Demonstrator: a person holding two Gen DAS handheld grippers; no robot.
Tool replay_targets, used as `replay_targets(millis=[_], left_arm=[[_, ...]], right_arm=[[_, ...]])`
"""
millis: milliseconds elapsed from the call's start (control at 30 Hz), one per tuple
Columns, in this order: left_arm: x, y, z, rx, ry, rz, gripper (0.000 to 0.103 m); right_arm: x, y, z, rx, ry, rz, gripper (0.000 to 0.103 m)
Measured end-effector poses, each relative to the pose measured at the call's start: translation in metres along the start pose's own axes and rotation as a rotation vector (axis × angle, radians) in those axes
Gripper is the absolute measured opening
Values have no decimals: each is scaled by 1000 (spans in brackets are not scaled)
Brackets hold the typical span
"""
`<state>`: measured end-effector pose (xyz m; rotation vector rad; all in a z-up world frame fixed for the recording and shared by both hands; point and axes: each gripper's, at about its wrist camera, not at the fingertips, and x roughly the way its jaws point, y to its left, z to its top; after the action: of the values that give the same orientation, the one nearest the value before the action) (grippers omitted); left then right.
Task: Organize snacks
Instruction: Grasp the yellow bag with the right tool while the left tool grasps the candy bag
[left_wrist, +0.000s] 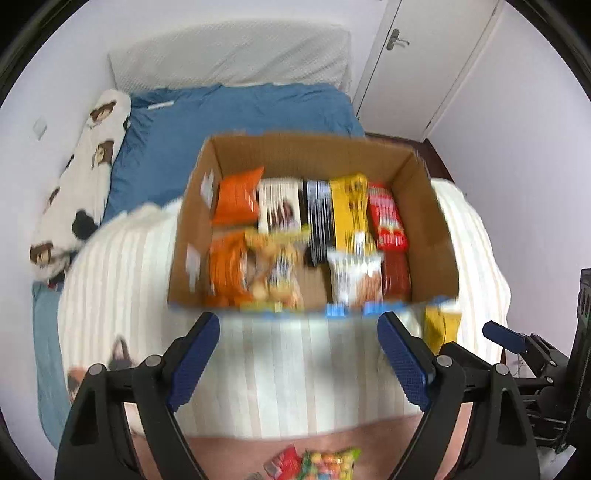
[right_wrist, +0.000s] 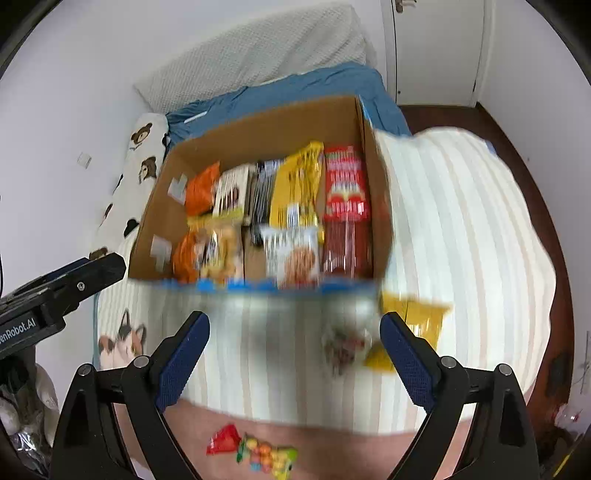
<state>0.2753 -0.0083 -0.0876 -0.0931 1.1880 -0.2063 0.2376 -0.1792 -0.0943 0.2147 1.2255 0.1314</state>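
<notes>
An open cardboard box (left_wrist: 432, 206) (right_wrist: 373, 155) stands on a striped white blanket on the bed, filled with several snack packs: orange bags (left_wrist: 236, 199), a yellow pack (left_wrist: 349, 206) (right_wrist: 295, 184), a red pack (left_wrist: 388, 218) (right_wrist: 345, 188). A yellow bag (left_wrist: 441, 325) (right_wrist: 417, 317) lies outside the box at its near right corner, and a small dark-printed pack (right_wrist: 343, 345) lies beside it. A colourful candy bag (left_wrist: 317, 461) (right_wrist: 258, 448) lies nearest me. My left gripper (left_wrist: 297, 362) and right gripper (right_wrist: 295, 360) are open and empty, short of the box. Both views are blurred.
Blue bedding (left_wrist: 240, 118) and a bear-print pillow (left_wrist: 85, 177) lie behind and left of the box. A white door (left_wrist: 424, 55) is at the back right. The other gripper shows at the right edge of the left view (left_wrist: 517, 343) and at the left edge of the right view (right_wrist: 66, 280).
</notes>
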Motion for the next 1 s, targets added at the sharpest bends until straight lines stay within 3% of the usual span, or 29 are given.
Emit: replay_targets(millis=[267,333,433,533,700,800,933,1000], left_arm=[[23,11,-101,-34,74,84,87],[30,18,-127,-48,92,128,87],[42,25,-160,-42,122,210,87],[50,36,-185,-56,154,244,87],[62,56,-213,-99,202,270,87],[67,64,-223,-115,220,281,87],[67,68,-232,-118,222,296,87],[66,70,-233,-127,223,297,87]], right_arm=[[30,-14,-98,22,138,62,96],[43,-7,-124,-37,186,72,95],[61,12,-156,-147,246,84,79],[77,34,-183,-273,313,83,77],[105,73,-221,-536,387,28,78],[126,86,-237,-631,440,-4,79],[142,91,-246,-689,430,-73,79],[142,86,-243,-646,415,-80,77]])
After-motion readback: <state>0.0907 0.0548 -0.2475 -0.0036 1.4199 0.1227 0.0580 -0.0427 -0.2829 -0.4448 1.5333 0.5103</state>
